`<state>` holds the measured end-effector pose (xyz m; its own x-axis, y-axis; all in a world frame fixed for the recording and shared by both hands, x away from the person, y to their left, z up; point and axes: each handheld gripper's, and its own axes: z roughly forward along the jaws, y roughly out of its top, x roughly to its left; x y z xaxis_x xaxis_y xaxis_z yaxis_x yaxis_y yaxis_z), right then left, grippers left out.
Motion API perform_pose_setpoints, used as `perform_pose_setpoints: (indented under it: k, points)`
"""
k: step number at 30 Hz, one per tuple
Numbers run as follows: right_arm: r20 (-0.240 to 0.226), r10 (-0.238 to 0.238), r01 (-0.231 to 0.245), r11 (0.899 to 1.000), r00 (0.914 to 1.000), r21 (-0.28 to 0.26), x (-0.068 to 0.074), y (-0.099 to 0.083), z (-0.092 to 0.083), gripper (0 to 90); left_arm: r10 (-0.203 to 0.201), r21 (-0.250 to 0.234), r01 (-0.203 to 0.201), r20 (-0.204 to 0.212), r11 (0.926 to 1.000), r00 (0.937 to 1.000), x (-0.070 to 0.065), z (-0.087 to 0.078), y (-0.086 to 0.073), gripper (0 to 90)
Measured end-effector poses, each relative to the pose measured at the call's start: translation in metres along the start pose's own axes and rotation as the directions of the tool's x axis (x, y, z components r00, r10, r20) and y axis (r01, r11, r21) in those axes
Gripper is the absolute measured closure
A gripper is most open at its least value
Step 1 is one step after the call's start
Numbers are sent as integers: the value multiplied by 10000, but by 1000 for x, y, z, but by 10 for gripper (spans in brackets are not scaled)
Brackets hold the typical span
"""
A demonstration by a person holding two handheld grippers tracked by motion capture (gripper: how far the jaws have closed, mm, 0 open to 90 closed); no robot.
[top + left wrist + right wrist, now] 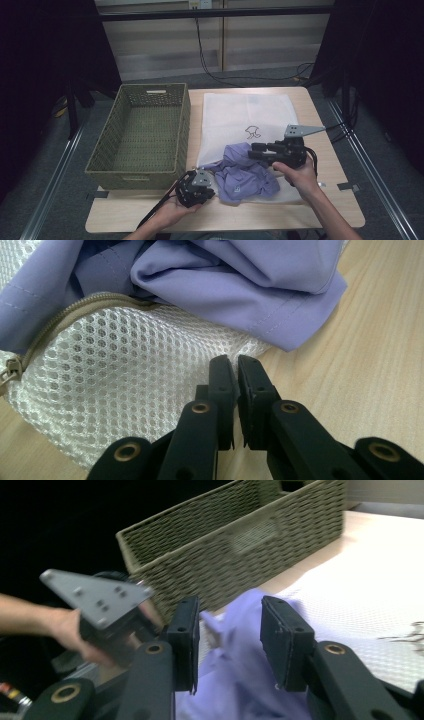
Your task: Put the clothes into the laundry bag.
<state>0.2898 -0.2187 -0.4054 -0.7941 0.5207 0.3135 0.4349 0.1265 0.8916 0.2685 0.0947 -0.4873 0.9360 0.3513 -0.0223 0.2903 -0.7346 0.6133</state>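
A: What's hard to make out?

B: The lilac garment is a crumpled heap at about five o'clock on the table, so its cut stays hidden. It lies partly over the white mesh bag, whose near end it covers. In the right gripper view it is blurred and cut off at the bottom.

A: And the claws?

B: The left gripper has its black jaws drawn together with only a slit between them and nothing in it, at the honeycomb mesh beside a beige zipper. The right gripper has its jaws apart, with the smooth lilac cloth seen between the pads, not pinched.

A: Anything else?

B: A woven olive basket, rectangular, sits at nine o'clock.
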Motion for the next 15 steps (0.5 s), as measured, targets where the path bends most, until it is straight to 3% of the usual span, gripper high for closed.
perform_pose_setpoints:
  k: [3,6,9,13,15]
  points:
    - [-176,-57,60,9999,9998,159,9,-8,2,611,-63,-38,63,38,10000,10000,0,0,0,856]
    - [-410,-65,92,9979,9991,644,15,-19,8,596,-68,-102,68,52,9999,10000,1,1,-1,856]
    - [-550,-165,247,9881,9983,1517,16,-36,24,549,100,116,-101,87,9999,9999,2,-1,0,855]
    - [-295,-244,302,9764,9993,2138,16,-49,41,503,14,8,-14,47,10000,10000,2,0,-1,854]
    - [-292,-325,390,9652,9990,2585,16,-56,49,490,42,60,-42,31,10000,10000,1,-1,-1,854]
